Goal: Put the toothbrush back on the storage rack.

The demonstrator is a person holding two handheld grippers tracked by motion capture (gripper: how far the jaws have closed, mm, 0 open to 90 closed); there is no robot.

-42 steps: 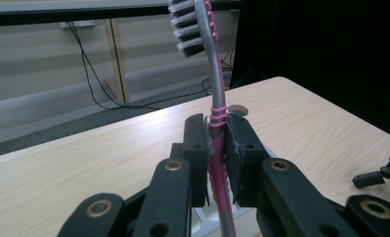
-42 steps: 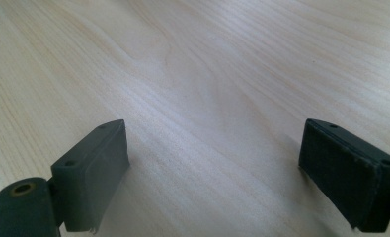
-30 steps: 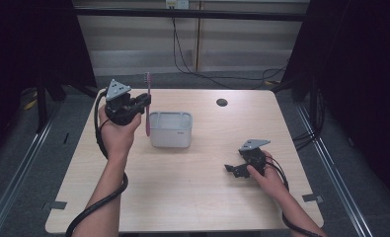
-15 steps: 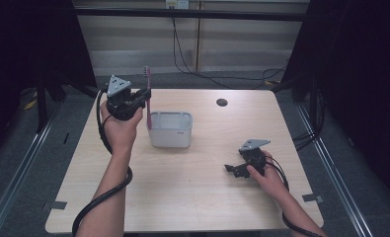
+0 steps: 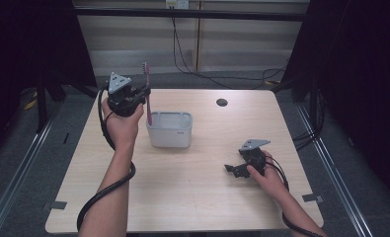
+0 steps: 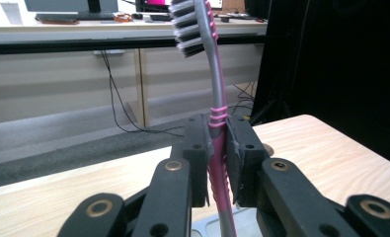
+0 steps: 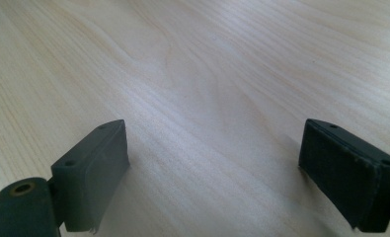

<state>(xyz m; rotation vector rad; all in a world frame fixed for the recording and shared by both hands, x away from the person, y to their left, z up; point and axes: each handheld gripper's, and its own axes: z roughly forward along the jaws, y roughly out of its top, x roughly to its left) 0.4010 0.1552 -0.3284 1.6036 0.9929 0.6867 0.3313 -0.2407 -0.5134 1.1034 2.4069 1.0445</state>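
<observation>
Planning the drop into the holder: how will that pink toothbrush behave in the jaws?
The toothbrush looks thin and light, so the left gripper probably carries it easily. Its slightly curved neck hints at some flex. The ribbed grip where the jaws clamp likely resists slipping. Pinched at one narrow spot, it may pivot when touching the holder.

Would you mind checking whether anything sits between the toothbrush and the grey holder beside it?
Nothing visible does. The left gripper holds the toothbrush upright over the holder's left end, whose open top shows nothing inside.

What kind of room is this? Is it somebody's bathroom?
Probably not: it looks like a lab or test room. A bare wooden table stands between black curtains, cables hang behind, and monitors sit on a desk.
</observation>
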